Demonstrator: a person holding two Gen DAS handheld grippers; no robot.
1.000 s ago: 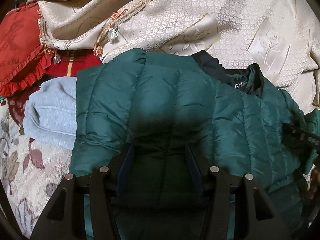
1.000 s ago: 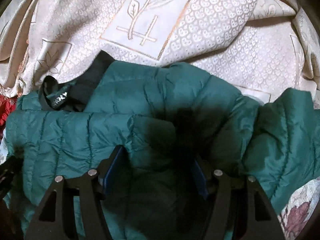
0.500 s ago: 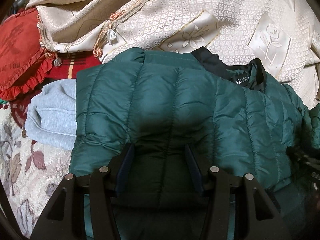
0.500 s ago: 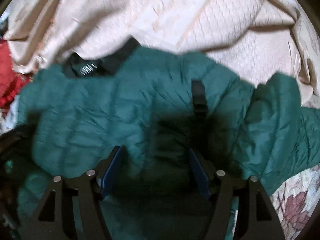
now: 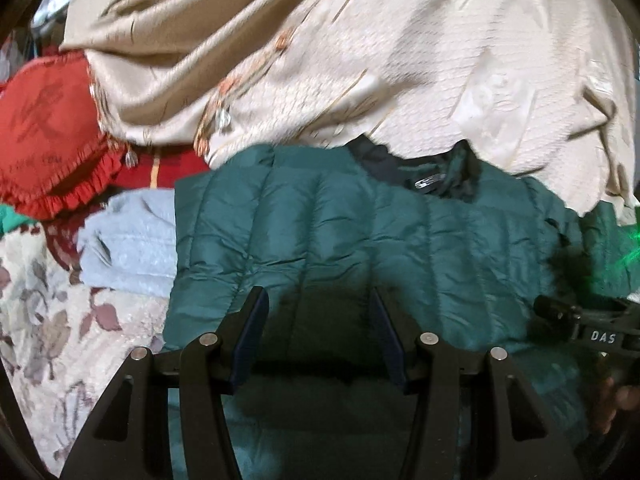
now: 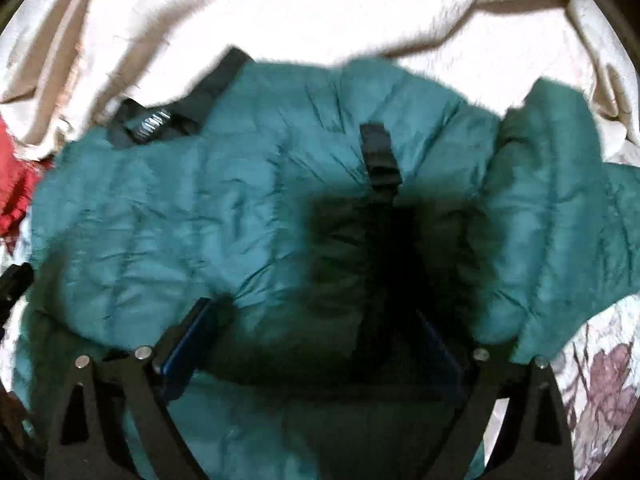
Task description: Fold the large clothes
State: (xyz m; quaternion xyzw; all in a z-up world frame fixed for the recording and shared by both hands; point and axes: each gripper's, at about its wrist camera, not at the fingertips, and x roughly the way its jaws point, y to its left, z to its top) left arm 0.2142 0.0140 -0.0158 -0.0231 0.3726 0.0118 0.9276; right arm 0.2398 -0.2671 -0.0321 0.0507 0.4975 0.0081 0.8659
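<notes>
In the left wrist view the jacket fills the centre; a towel lies at its left, a cushion upper left, a drape across the top.

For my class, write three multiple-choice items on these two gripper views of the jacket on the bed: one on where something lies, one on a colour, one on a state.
1. Where does the folded grey garment lie, in the left wrist view?
A. On top of the jacket
B. Beside the jacket's left edge
C. Between the fingers of the left gripper

2. What colour is the puffer jacket?
A. Dark green
B. Red
C. Cream

3. How do the jaws of the left gripper stand?
A. Clamped on the collar
B. Shut on the cream cloth
C. Open over the jacket

Answers:
1 B: the grey garment sits against the jacket's left side, on the flowered bedspread.
2 A: its quilted panels are green below a black collar.
3 C: the fingers are spread apart, with jacket showing between them.
</notes>
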